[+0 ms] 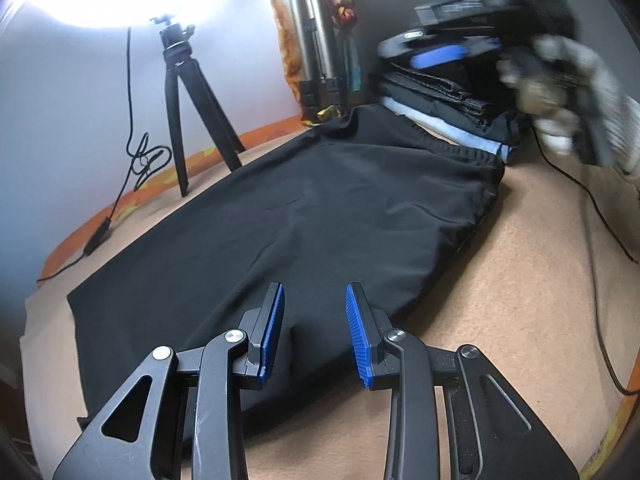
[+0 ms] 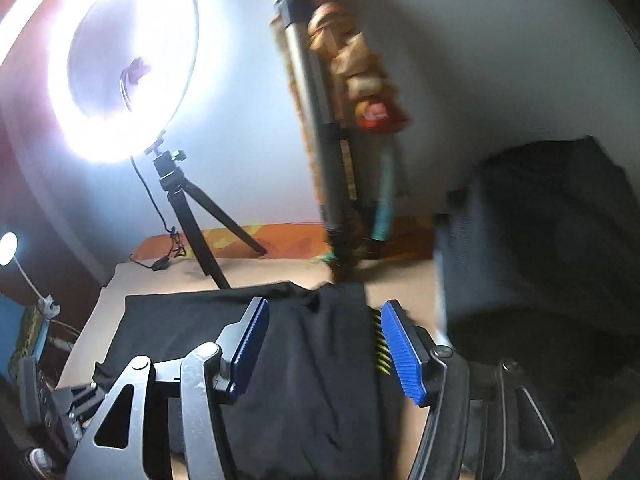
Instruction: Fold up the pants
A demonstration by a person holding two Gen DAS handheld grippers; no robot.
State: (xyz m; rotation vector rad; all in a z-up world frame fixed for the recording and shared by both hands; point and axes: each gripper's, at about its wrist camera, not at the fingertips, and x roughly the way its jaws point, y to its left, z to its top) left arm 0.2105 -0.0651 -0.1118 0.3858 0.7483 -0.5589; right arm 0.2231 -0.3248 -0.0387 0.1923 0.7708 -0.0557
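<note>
Black pants lie flat on the tan bed cover, folded lengthwise, waistband at the far right by a clothes stack. My left gripper is open, its blue pads above the near edge of the pants, holding nothing. My right gripper is open and empty, hovering over the waist end of the pants. In the left wrist view the right gripper shows blurred at the upper right, held by a gloved hand.
A stack of folded clothes sits at the far right; it looms dark in the right wrist view. A ring light on a small black tripod and a silver tripod stand by the wall. Black cables run over the cover.
</note>
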